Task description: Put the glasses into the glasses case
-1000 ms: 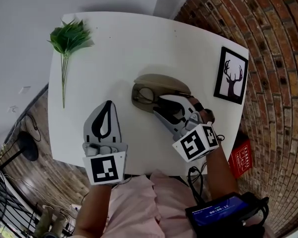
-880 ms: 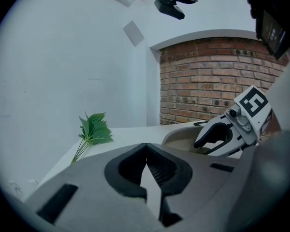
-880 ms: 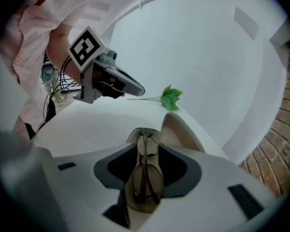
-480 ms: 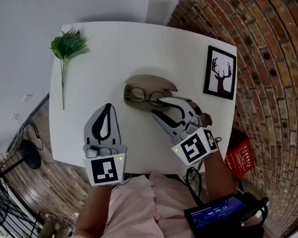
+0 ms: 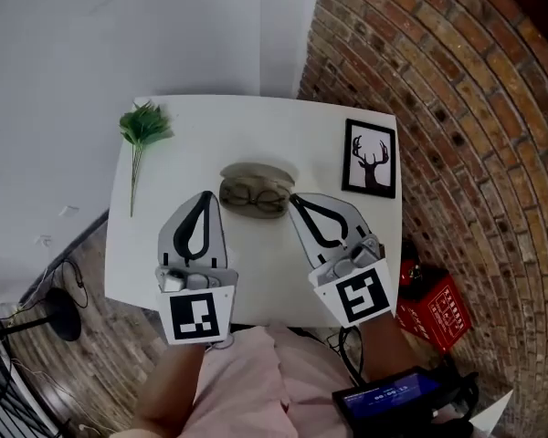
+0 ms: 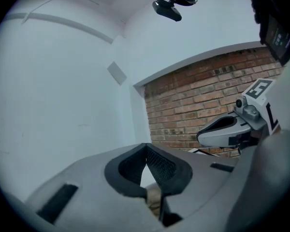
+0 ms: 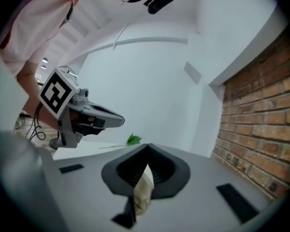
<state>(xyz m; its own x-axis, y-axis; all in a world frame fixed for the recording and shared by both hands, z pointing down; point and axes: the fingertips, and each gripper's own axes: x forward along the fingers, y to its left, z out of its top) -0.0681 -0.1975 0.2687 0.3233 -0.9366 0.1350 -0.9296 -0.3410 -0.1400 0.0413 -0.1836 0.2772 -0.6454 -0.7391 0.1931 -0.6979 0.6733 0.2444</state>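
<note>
Artificial sprig (image 5: 144,126): thin stem, green leafy head, on smooth white square table (image 5: 192,135), left side.
Left gripper (image 5: 204,197): grey plastic shells, ribbed black pads pressed together, nothing clamped.
Glasses case (image 5: 256,169): tan oval clamshell, lid open, mid-table, just beyond both gripper tips. Long axis left-right, opening up, lid on far side.
Glasses (image 5: 253,195): thin dark frame, rounded lenses, inside case, parallel to its long axis.
Right gripper (image 5: 295,199): jaws just closed, pads meeting, empty.
Framed deer print (image 5: 369,157): black rectangular frame, table's right edge.
Rough brick wall (image 5: 457,108): far right.
</note>
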